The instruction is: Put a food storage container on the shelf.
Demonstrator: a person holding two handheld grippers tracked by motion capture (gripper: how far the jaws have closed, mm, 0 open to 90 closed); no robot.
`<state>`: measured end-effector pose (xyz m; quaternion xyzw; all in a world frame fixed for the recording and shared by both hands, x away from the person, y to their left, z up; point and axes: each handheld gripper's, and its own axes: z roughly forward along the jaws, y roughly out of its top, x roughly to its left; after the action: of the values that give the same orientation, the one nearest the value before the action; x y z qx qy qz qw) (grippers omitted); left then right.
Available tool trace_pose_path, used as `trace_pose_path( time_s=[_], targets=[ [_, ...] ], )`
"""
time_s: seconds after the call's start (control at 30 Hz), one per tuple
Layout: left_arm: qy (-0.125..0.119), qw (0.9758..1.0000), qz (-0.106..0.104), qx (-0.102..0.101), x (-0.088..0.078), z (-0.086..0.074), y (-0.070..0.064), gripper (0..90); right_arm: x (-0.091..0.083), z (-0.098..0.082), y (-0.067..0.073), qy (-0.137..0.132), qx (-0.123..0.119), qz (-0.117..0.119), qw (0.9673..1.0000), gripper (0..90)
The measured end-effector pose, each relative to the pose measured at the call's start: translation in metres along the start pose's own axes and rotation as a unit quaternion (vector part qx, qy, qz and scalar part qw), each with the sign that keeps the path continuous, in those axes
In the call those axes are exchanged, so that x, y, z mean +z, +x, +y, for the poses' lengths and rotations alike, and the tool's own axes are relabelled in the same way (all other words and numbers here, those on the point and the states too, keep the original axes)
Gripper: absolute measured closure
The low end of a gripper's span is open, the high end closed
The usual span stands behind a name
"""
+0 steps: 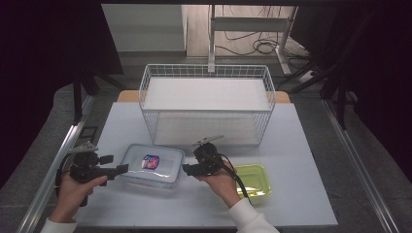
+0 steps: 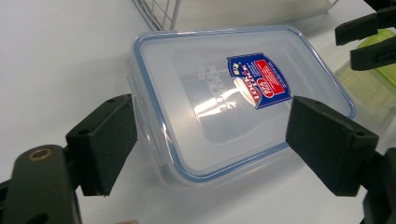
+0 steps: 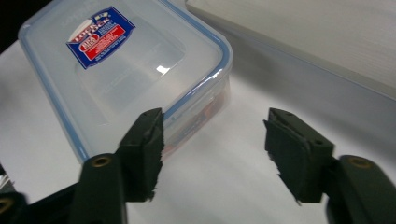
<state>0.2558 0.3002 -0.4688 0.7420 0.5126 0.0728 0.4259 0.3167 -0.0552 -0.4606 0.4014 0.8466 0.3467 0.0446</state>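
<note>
A clear lidded food container point(image 1: 151, 165) with a blue seal rim and a red-and-blue label lies flat on the white table, between my two grippers. My left gripper point(image 1: 124, 168) points at its left end. In the left gripper view the left gripper point(image 2: 210, 144) stands open, its jaws on either side of the container's point(image 2: 210, 93) near end, pads not pressing on it. My right gripper point(image 1: 186, 169) sits just off the container's right end. In the right gripper view the right gripper point(image 3: 215, 149) is open with bare table between its jaws, the container point(image 3: 121, 70) ahead to the left.
A white wire basket point(image 1: 206, 104) with a pale liner stands behind the container, at the table's middle back. A shallow yellow-green tray point(image 1: 252, 179) lies to the right of my right hand. The table's front edge is close to both forearms.
</note>
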Motion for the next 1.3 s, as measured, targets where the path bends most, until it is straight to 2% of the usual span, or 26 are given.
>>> trace_pose_path(
  time_s=[0.17, 0.37, 0.43, 0.47, 0.5, 0.63, 0.67, 0.8, 0.9, 0.97, 1.03, 1.1, 1.17, 1.3],
  targets=[
    [0.006, 1.0, -0.007, -0.004, 0.002, 0.002, 0.002, 15.8, -0.005, -0.005, -0.004, -0.012, 0.008, 0.011, 0.9998, 31.1],
    [0.028, 0.999, -0.031, -0.016, 0.013, 0.01, 0.012, 14.6, -0.004, -0.008, -0.003, -0.016, 0.015, 0.022, 0.9995, 27.3],
    [0.046, 0.9965, -0.061, -0.035, 0.023, 0.014, 0.023, 13.8, -0.002, -0.007, 0.0, -0.018, 0.011, 0.023, 0.9995, 26.5],
    [0.046, 0.9965, -0.061, -0.035, 0.023, 0.014, 0.023, 13.6, -0.002, -0.007, 0.0, -0.018, 0.01, 0.022, 0.9995, 26.5],
    [0.051, 0.9952, -0.072, -0.043, 0.027, 0.015, 0.027, 13.6, -0.002, -0.007, 0.0, -0.018, 0.01, 0.022, 0.9995, 26.5],
    [0.065, 0.9918, -0.089, -0.063, 0.036, 0.017, 0.039, 12.7, 0.0, -0.007, 0.001, -0.02, 0.007, 0.022, 0.9995, 26.5],
    [0.077, 0.9905, -0.09, -0.069, 0.04, 0.017, 0.042, 11.7, 0.001, -0.007, 0.002, -0.02, 0.007, 0.021, 0.9996, 26.4],
    [0.089, 0.9887, -0.093, -0.077, 0.046, 0.016, 0.046, 10.1, 0.001, -0.008, 0.003, -0.019, 0.007, 0.023, 0.9995, 26.4],
    [0.101, 0.9852, -0.106, -0.089, 0.054, 0.015, 0.049, 8.1, 0.002, -0.009, 0.004, -0.02, 0.001, 0.022, 0.9996, 26.3],
    [0.105, 0.9843, -0.109, -0.091, 0.056, 0.014, 0.05, 7.8, 0.002, -0.009, 0.004, -0.02, 0.001, 0.021, 0.9996, 26.3],
    [0.109, 0.9813, -0.125, -0.098, 0.059, 0.013, 0.051, 7.7, 0.002, -0.009, 0.003, -0.021, 0.002, 0.022, 0.9995, 26.3],
    [0.112, 0.9809, -0.128, -0.094, 0.061, 0.011, 0.05, 12.2, 0.002, -0.009, 0.003, -0.022, 0.004, 0.022, 0.9995, 26.2],
    [0.112, 0.9809, -0.13, -0.092, 0.062, 0.011, 0.049, 12.1, 0.003, -0.009, 0.003, -0.021, 0.006, 0.026, 0.9994, 26.1],
    [0.102, 0.9813, -0.129, -0.099, 0.061, 0.01, 0.05, 14.8, 0.009, -0.01, 0.004, -0.015, 0.017, 0.038, 0.999, 25.4]
  ],
)
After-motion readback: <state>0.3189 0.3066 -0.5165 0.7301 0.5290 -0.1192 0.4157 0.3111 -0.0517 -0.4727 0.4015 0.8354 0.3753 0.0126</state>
